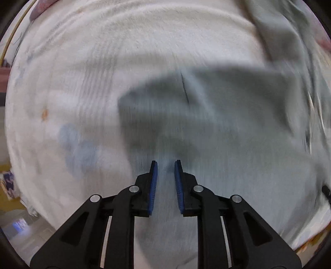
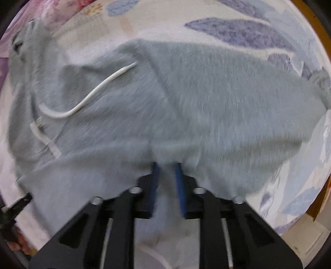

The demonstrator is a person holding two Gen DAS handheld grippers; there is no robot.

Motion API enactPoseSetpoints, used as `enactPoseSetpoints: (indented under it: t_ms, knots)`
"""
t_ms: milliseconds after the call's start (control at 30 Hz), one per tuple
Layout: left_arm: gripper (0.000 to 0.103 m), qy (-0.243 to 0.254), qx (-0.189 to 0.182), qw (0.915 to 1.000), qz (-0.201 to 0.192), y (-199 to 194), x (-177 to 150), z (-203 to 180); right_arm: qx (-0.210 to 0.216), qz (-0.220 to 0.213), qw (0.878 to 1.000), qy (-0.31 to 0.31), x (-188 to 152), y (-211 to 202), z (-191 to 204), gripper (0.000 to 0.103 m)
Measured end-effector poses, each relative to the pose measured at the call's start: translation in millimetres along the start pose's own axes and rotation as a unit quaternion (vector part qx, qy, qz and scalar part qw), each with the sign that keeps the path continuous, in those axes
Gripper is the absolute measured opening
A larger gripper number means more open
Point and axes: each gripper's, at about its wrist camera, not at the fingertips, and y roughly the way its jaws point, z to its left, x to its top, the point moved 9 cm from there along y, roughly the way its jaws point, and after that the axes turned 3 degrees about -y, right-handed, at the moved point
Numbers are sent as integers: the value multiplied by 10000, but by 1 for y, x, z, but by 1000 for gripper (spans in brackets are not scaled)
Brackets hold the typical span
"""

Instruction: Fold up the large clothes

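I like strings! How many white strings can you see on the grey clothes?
2: one long white drawstring curves across the grey-green fleece garment; a shorter flat one lies at its left edge. Folds may hide more.

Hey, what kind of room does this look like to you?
Probably a bedroom: a grey hooded sweatshirt lies spread on a bed cover with a blue leaf print, and a pink floral fabric shows at the far edge.

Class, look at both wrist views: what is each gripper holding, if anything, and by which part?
The right gripper pinches the grey-green garment at a fabric fold along its near side. The left gripper seems to grip the same garment; the blur hides which part.
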Motion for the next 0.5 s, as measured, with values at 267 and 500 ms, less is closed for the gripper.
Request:
enactPoseSetpoints:
  t_ms: [267,500]
  knots:
    - [17,-42,216,9991,365,28,-97,13,-421,330,9986,-57,-40,18,-11,5]
    - [20,-157,-37,9996,215,30,-103,7,-357,198,9992,-18,-48,27,-12,6]
